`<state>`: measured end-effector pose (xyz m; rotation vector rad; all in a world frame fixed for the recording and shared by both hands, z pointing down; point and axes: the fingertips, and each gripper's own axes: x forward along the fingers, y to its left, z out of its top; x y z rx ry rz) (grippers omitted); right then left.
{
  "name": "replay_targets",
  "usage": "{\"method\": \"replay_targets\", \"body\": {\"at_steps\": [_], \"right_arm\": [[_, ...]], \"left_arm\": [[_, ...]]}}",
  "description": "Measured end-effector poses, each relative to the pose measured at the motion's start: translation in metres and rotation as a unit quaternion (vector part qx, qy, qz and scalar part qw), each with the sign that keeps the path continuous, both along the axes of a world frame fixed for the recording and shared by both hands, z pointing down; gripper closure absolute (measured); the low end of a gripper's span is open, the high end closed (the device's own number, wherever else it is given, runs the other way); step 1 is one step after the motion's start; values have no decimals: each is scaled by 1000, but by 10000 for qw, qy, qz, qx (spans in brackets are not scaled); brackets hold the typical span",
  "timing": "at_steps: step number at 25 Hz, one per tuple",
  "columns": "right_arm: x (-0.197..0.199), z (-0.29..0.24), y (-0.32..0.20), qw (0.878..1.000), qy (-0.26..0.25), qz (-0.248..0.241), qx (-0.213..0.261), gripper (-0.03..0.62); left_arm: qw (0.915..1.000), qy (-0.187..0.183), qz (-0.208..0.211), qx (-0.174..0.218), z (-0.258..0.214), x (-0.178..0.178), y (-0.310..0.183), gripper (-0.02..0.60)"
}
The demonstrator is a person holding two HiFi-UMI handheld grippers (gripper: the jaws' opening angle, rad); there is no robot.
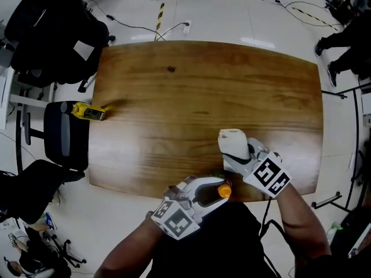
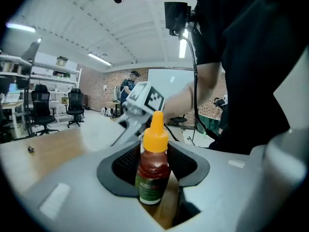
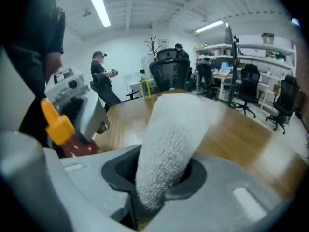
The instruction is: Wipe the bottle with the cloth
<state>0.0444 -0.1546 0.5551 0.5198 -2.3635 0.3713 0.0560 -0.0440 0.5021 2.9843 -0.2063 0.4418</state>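
Bottle [image 2: 153, 170], clamped in the left gripper [image 1: 204, 194], is risking twisting loose if the right gripper [image 1: 237, 158] is rubbing its pinched cloth [image 3: 169, 144] hard.

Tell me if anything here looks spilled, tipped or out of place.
Nothing looks spilled or damaged. The left gripper holds the bottle upright with its orange cap on, and the right gripper holds the rolled cloth. Only the yellow bottle sits apart, right at the table's left edge.

A lab-style office: swivel chairs [image 3: 169, 67], equipment shelves [image 3: 260, 50], hazard tape [image 1: 159, 15] on floor [image 1: 232, 19].
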Motion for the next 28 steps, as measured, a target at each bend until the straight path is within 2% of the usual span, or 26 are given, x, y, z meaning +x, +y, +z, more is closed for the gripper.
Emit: {"method": "replay_targets", "body": {"at_steps": [2,4,8,13,18,23,28], "right_arm": [[14,-51,-1,9992,0,98,384,488],[18,-95,12,9980,103,-42,615,488],[-4,-131,57,9959,530,-534,500,488],[-40,-124,81,9889,1031,-666,839,488],[-52,-99,78,9776,1641,-765,1069,485],[-55,-84,78,9763,1803,-578,1050,480],[-56,-79,78,9801,1639,-352,1063,477]], "left_arm": [[10000,44,-34,-22,0,-2,-3,397],[9999,94,-72,-41,1,-2,-5,396],[9997,191,-90,-84,5,-2,-7,394],[9997,195,85,-105,7,-2,-7,394],[9998,143,142,-88,10,-4,-10,394],[9998,120,175,-66,10,-1,-9,394],[9997,136,166,-71,10,-2,-9,394]]}}
